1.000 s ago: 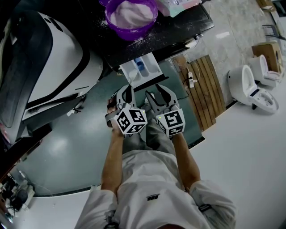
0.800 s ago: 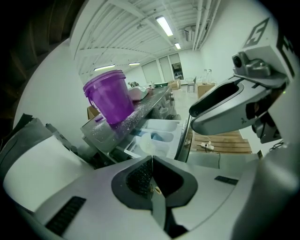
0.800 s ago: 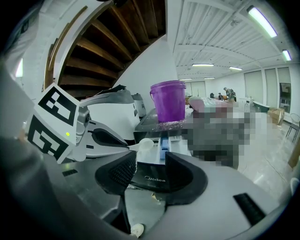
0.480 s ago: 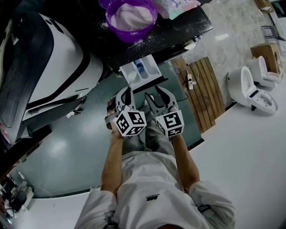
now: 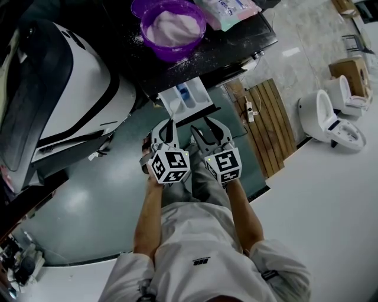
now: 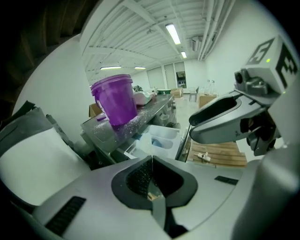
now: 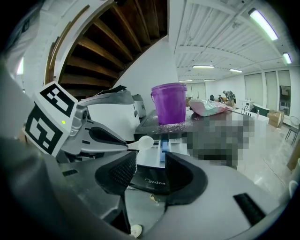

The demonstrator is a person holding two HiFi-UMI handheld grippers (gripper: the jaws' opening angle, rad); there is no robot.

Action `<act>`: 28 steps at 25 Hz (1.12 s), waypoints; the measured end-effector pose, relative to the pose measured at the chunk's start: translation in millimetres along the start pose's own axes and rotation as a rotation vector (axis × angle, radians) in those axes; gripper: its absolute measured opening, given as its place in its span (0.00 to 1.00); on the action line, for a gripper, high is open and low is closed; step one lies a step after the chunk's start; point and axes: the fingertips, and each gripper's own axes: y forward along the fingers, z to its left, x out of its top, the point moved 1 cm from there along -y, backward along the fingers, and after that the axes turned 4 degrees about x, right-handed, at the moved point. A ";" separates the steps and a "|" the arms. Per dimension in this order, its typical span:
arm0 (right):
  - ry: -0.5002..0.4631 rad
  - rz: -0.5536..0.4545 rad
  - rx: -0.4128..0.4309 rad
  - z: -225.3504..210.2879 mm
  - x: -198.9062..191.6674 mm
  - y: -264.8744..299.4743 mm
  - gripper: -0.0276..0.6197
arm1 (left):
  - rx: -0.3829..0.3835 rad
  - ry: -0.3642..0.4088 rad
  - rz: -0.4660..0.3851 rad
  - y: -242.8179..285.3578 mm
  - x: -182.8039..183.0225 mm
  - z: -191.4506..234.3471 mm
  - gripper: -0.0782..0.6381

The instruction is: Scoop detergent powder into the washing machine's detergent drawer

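Observation:
A purple bucket (image 5: pixel 172 23) of white powder stands on the washing machine's black top (image 5: pixel 236 41). Below it the white detergent drawer (image 5: pixel 186 97) is pulled out, with a blue insert. My left gripper (image 5: pixel 167 131) is just short of the drawer and shut on a small white scoop (image 7: pixel 142 142), whose bowl points at the drawer (image 7: pixel 152 157). In the left gripper view the scoop (image 6: pixel 151 185) shows edge-on between the shut jaws. My right gripper (image 5: pixel 208 128) is beside it, open with nothing between its fingers. The bucket (image 6: pixel 115 101) rises above the drawer (image 6: pixel 161 138).
A large white appliance (image 5: pixel 65 88) stands left of the washing machine. A pink and teal detergent bag (image 5: pixel 227 9) lies beside the bucket. To the right are a wooden slat mat (image 5: pixel 269 121), a power strip (image 5: pixel 251 106), a toilet (image 5: pixel 328 115) and a cardboard box (image 5: pixel 354 68).
Both grippers have edged a little closer to the drawer, side by side. The left stays shut on the scoop and the right stays open.

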 end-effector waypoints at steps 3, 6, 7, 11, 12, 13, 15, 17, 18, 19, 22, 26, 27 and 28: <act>-0.016 -0.012 -0.005 -0.4 7.5 -2.1 0.34 | -0.048 -0.098 -0.082 -9.7 8.6 2.3 0.13; -0.038 -0.025 -0.012 0.6 16.8 -6.4 0.34 | -0.079 -0.168 -0.161 -22.0 17.1 7.3 0.13; -0.046 -0.032 -0.016 1.3 20.8 -8.3 0.34 | -0.081 -0.176 -0.181 -26.7 19.7 9.6 0.13; -0.092 -0.054 -0.034 6.0 36.2 -16.3 0.34 | -0.090 -0.210 -0.249 -48.1 29.3 20.5 0.13; -0.106 -0.054 -0.039 7.8 39.7 -17.6 0.34 | -0.092 -0.220 -0.266 -53.4 33.0 24.4 0.13; -0.113 -0.053 -0.044 10.0 43.8 -18.8 0.34 | -0.093 -0.226 -0.281 -58.6 36.4 28.0 0.13; -0.116 -0.059 -0.050 15.4 52.6 -21.6 0.34 | -0.096 -0.226 -0.297 -67.0 39.4 32.0 0.13; -0.117 -0.069 -0.053 20.2 58.4 -24.0 0.34 | -0.097 -0.214 -0.295 -71.9 37.3 32.5 0.13; -0.119 -0.073 -0.056 22.3 60.4 -24.7 0.34 | -0.099 -0.211 -0.293 -73.3 35.3 32.5 0.13; -0.124 -0.075 -0.061 24.1 61.8 -25.1 0.34 | -0.101 -0.210 -0.295 -74.7 34.3 33.0 0.13; -0.146 -0.079 -0.074 29.7 66.4 -26.6 0.34 | -0.110 -0.215 -0.312 -79.6 34.7 37.4 0.13; -0.161 -0.096 -0.086 39.6 78.2 -31.1 0.34 | -0.111 -0.211 -0.354 -91.5 42.4 49.3 0.13; -0.170 -0.094 -0.091 40.7 78.8 -32.4 0.34 | -0.113 -0.212 -0.362 -93.9 43.2 51.6 0.13; -0.177 -0.091 -0.095 41.7 79.6 -33.6 0.34 | -0.114 -0.212 -0.369 -95.9 44.1 53.7 0.13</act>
